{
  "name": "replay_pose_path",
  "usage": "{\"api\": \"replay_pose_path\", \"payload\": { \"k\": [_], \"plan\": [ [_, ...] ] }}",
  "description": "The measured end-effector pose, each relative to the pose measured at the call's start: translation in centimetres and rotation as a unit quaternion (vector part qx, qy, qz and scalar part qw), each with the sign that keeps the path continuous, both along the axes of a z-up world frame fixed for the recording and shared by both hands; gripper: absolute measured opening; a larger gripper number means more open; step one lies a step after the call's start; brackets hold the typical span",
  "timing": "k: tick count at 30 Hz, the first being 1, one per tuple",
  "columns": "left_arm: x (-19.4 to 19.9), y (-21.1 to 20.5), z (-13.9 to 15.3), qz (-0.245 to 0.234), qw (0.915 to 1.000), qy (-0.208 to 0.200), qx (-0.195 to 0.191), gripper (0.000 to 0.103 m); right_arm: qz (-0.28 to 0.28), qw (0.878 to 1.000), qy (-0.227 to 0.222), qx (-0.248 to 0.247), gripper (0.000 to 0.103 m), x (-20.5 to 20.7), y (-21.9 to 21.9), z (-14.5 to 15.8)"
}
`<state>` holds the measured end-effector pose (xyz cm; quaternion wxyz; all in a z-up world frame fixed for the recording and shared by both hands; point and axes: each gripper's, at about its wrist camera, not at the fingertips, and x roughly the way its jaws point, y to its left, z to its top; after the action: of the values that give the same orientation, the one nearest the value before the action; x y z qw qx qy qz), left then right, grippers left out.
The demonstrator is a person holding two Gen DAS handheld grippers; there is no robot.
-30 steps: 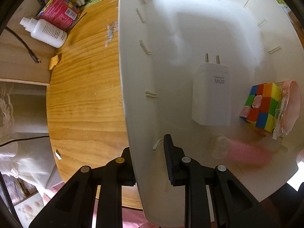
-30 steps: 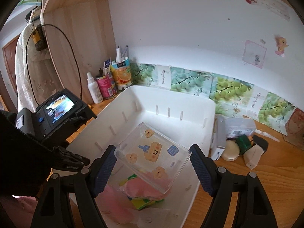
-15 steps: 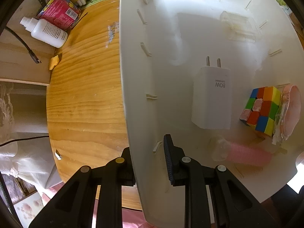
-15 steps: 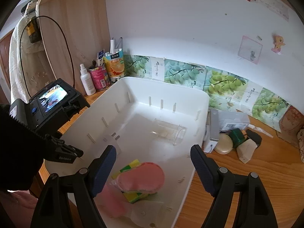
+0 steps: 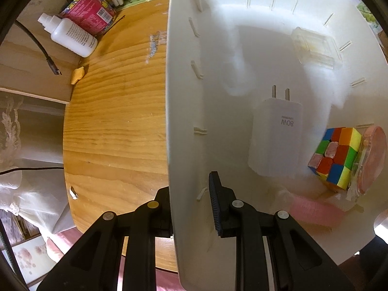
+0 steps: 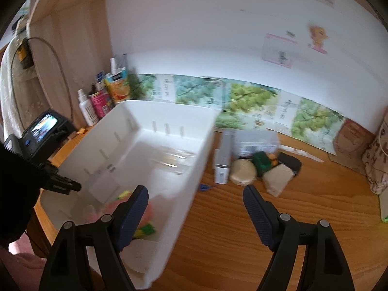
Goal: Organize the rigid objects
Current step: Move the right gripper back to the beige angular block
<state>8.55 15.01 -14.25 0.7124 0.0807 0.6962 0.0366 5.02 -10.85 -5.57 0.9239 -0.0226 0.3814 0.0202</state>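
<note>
White bin [image 5: 184, 77]: centre and right of the left wrist view, on wooden desk [image 5: 114, 126]; slotted inner walls.
Left gripper [image 5: 191, 194]: lower centre of its own view, pointing straight down; nearly closed, clamped across the bin's near wall, one finger outside, one inside.
Right gripper [image 6: 195, 208]: bottom of the right wrist view, spread wide, nothing between the pads; left finger [image 6: 133, 208] over the bin's interior, right finger over bare desk.
In bin, left wrist view:
- clear plastic box [image 5: 315, 48], upper right, by the far wall;
- white charger plug [image 5: 276, 140], centre right, prongs up-frame, marked 80W;
- colour cube [image 5: 335, 157], right, just beside the charger;
- pink round item [image 5: 371, 157] in clear wrap, right edge, touching the cube;
- pink cylinder [image 5: 312, 211], lower right, blurred.
Outside bin, right wrist view, centre right on desk: white flat box [image 6: 223, 160] on edge, round beige compact [image 6: 242, 172], green item [image 6: 262, 162], black item [image 6: 289, 162], cream wedge [image 6: 277, 178]; blurred.
Upper left of left wrist view: white bottle [image 5: 72, 36], pink can [image 5: 89, 12].
</note>
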Motion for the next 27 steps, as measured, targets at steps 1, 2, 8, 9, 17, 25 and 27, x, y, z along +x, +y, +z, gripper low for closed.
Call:
{"api": "replay_pose_path", "payload": {
  "k": [1, 2, 8, 9, 17, 25, 27],
  "plan": [
    [0.0, 0.0, 0.1, 0.001, 1.0, -0.004, 0.002, 0.024, -0.005, 1.0, 0.0, 0.001, 0.081, 0.0, -0.6, 0.0],
    [0.0, 0.0, 0.1, 0.002, 1.0, -0.007, 0.003, 0.024, -0.012, 1.0, 0.001, 0.002, 0.081, 0.0, -1.5, -0.1],
    [-0.3, -0.2, 0.3, 0.013, 0.9997, -0.018, 0.009, 0.024, -0.038, 0.999, 0.006, -0.003, 0.081, 0.0, -5.4, -0.5],
    [-0.3, -0.2, 0.4, 0.015, 0.9996, -0.019, 0.01, 0.024, -0.041, 0.999, 0.007, -0.002, 0.081, 0.0, -5.9, -0.5],
    [0.0, -0.9, 0.7, 0.026, 0.9989, -0.026, 0.029, 0.024, -0.045, 0.999, -0.005, -0.007, 0.081, 0.1, -10.0, -0.7],
    [0.1, -1.4, 0.8, 0.033, 0.9985, -0.024, 0.038, 0.024, -0.018, 0.999, -0.023, -0.014, 0.081, 2.0, -11.3, -0.8],
    [0.2, -1.3, 0.7, 0.038, 0.9983, -0.022, 0.039, 0.024, -0.014, 1.0, -0.02, -0.017, 0.081, 2.7, -11.3, -1.2]
  ]
}}
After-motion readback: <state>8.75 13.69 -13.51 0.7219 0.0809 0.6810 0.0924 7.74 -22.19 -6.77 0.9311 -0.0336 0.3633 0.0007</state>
